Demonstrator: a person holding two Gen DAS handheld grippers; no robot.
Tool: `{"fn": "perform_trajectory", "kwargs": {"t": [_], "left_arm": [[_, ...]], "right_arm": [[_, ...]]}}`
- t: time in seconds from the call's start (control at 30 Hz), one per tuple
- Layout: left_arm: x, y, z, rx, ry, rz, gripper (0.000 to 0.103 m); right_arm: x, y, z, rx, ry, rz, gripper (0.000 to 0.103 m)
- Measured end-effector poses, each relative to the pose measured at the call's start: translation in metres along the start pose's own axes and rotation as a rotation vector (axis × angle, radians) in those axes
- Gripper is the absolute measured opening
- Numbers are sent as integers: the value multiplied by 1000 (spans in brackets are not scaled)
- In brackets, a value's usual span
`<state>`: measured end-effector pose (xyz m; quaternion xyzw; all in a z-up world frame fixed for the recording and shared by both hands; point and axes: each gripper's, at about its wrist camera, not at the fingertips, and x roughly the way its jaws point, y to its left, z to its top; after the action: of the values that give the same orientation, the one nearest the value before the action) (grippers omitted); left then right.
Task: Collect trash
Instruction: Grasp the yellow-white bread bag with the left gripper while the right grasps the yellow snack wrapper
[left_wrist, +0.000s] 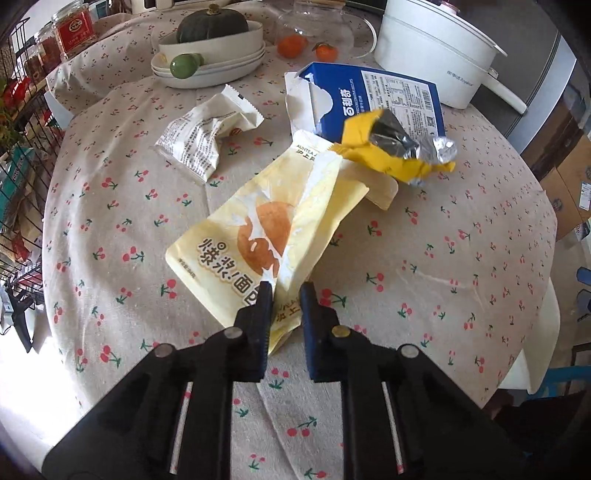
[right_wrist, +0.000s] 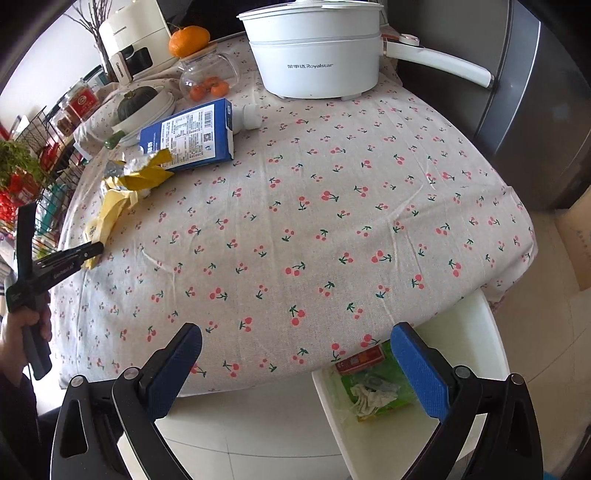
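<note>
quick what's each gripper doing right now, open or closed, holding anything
Left gripper: closed on the pale yellow bread bag, at its near edge.
Right gripper: open, holding nothing.

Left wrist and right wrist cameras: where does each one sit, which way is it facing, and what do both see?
Left wrist: rides the left gripper, tilted down at the table; its fingers pinch the pale yellow bread wrapper; only the gripper shows.
Right wrist: rides the right gripper, open over the table edge and the white bin; the person's hand shows at far left.
Shared: the wrapper, blue carton, yellow foil wrapper, white pot.
</note>
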<state>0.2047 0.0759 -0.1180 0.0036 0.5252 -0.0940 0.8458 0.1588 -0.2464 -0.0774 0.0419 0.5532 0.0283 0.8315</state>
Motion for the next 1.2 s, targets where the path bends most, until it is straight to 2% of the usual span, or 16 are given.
{"fn": "perform_trajectory", "kwargs": {"t": [0.13,0.23,0.5,0.7,0.83,0.9,0.93,1.03,1.1,1.13,1.2], "left_arm": [[-29,3,-13,-29,-38,-62,13],[-48,11,-18,-49,-80,-98,13],[-68,37,-22,-140,-123,-108,13],[-70,45,-25,-160,-123,-111,13],[-71,48,-27,-169,-122,-115,13],[-72,50,-27,-175,-121,-119,13],[-72,50,-28,-177,-120,-119,13],[-72,51,-29,-181,-121,-119,13],[-73,51,-29,-184,-121,-119,13],[-73,50,-29,-186,-121,-120,13],[-74,48,-28,-189,-122,-123,12]], "right_arm": [[-3,24,7,-37,-6,62,103],[-5,52,16,-115,-32,86,103],[27,127,49,-215,-49,147,103],[79,160,68,-140,30,180,96],[109,166,73,-80,67,142,94],[120,167,71,-63,85,122,88],[125,167,69,-60,98,112,78],[125,171,67,-100,65,65,61],[123,169,66,-103,68,84,55],[122,167,66,-102,70,95,38],[114,162,67,-101,52,102,32]]}}
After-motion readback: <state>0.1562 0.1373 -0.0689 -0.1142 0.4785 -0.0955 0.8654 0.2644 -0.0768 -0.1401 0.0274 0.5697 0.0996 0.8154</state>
